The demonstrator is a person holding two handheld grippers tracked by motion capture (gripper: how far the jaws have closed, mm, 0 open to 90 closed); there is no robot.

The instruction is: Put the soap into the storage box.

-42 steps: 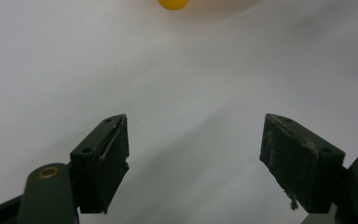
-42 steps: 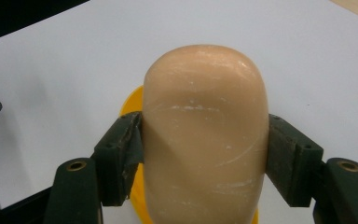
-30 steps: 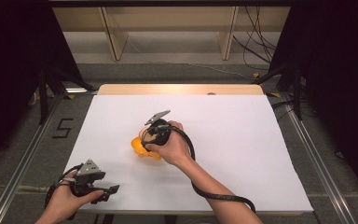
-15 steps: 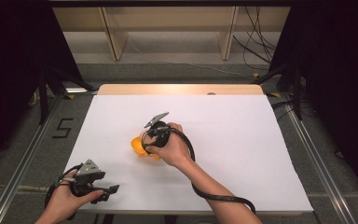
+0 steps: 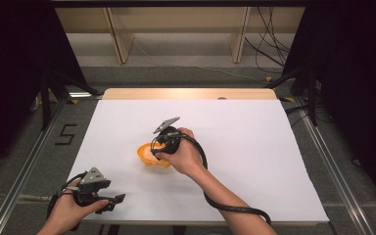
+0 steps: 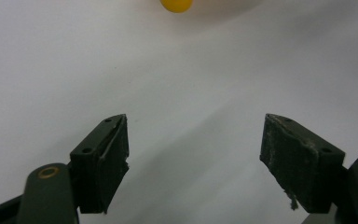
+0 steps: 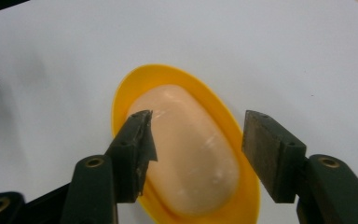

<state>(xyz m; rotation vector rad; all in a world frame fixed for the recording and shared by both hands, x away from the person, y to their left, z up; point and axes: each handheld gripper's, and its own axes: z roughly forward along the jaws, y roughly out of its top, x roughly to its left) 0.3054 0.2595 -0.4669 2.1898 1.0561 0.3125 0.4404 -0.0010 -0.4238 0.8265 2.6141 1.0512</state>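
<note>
A shallow oval yellow plastic dish (image 7: 242,154) holding a smooth peach soap bar (image 7: 191,149) sits mid-bench (image 5: 274,147), straddled by the right claw (image 7: 196,140) (jaws just closing, not yet pressing); left claw (image 6: 193,158) gapes apart nearby.

- white worktop (image 5: 254,147), matte, evenly lit from above
- pale wood strip (image 5: 191,93) along its far edge
- grey floor (image 5: 176,78) around it, painted "5" (image 5: 64,134) on the left
- metal rails (image 5: 24,169) running along both sides of the worktop
- light wooden shelf unit (image 5: 176,22) at the back, two uprights
- black cables (image 5: 269,49) on floor, back right
- dark curtains (image 5: 10,73) left and right
</note>
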